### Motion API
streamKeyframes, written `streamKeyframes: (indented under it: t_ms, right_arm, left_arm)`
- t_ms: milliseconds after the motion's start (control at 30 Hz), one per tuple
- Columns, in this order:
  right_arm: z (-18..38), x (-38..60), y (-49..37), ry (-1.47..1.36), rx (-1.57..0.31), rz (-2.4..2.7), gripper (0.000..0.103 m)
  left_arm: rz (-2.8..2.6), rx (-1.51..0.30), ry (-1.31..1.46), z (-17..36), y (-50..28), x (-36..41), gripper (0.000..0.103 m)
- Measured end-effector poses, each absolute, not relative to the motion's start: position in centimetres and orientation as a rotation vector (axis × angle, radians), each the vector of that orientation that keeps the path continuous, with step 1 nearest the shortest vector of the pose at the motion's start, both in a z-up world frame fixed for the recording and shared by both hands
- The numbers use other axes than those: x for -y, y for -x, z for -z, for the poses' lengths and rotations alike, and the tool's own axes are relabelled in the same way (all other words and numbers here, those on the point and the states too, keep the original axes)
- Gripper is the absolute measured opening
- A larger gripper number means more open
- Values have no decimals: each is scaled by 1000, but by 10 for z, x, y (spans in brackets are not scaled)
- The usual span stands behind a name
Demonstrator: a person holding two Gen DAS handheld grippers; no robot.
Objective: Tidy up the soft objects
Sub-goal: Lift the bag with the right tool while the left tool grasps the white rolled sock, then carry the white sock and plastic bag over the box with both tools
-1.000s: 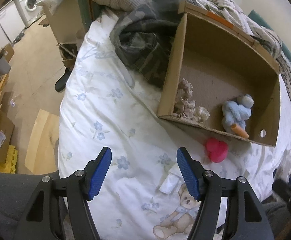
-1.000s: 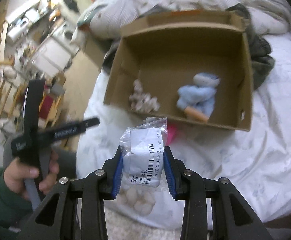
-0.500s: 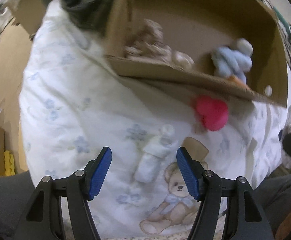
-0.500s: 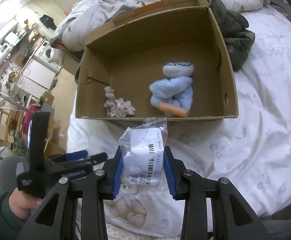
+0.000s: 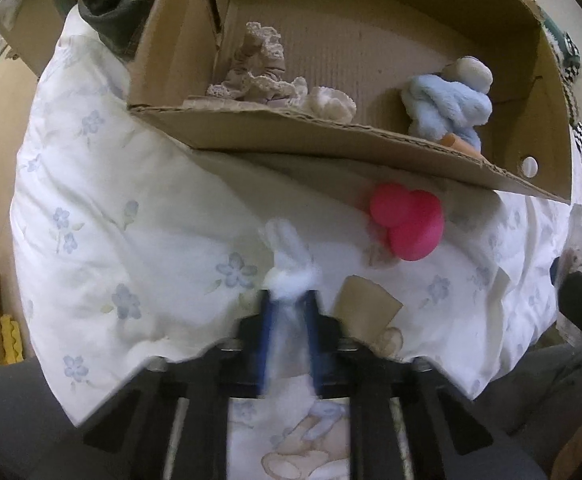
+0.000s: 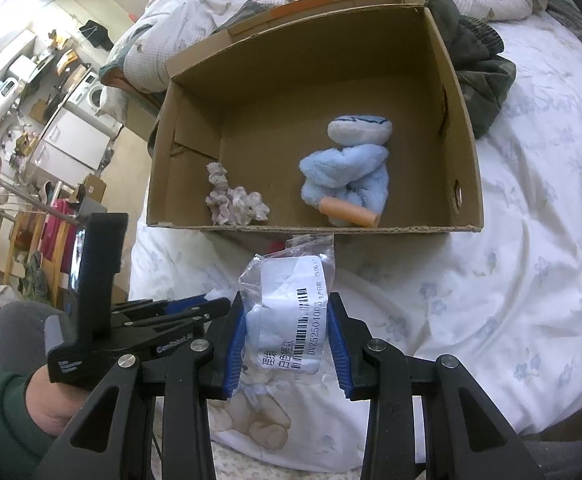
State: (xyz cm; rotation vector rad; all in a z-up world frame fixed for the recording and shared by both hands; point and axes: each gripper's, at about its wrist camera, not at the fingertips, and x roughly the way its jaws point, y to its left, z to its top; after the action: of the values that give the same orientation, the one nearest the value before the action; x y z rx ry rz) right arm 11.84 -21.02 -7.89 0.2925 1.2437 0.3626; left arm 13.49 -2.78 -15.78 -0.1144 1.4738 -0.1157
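Cardboard makes the landmark here: an open box (image 6: 463,128) lies on the bed (image 6: 531,280), with a blue plush (image 6: 347,172) and a pale lace scrunchie (image 6: 231,200) inside it, the scrunchie toward the box's left wall, the plush toward its right.

The left gripper (image 5: 289,320) sits just in front of the box's near wall, its jaws narrowed onto a small white fluffy toy (image 5: 289,264) (the picture is blurred there, so the grip itself is hard to read finely). The toy's upper end sticks out past the jaws toward the box. A pink toy (image 5: 407,220) lies on the bed right against the outside of the box's near wall, just right of the white toy.

The right gripper (image 6: 289,340) is also in front of the box, to the right of the left gripper, its jaws clamped on a clear bag (image 6: 287,312) with a white barcode label; the bag's top reaches up toward the box's near edge. A dark garment (image 6: 479,60) lies beside the box's right wall.
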Motion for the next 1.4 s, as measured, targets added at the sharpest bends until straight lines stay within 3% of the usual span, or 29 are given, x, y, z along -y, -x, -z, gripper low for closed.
streamKeyframes:
  t_ms: [333,733,1167,1400]
  right_arm:
    - [79,210,-117,-271,-1245,-344,39]
    - [66,220,-109,-298,-1197,-335,39]
    - [65,221,-107,-289,-1196,-322,39]
    - [45,227,-112,-314,-1157,-337,39]
  left_arm:
    - [131,-1394,173,128,-122,12,8]
    - [102,-1184,214,52,-109,-28,8]
    - [70,-1155,173,52,-104,-15,8]
    - [62,-1098,156,26,-112,-14,8]
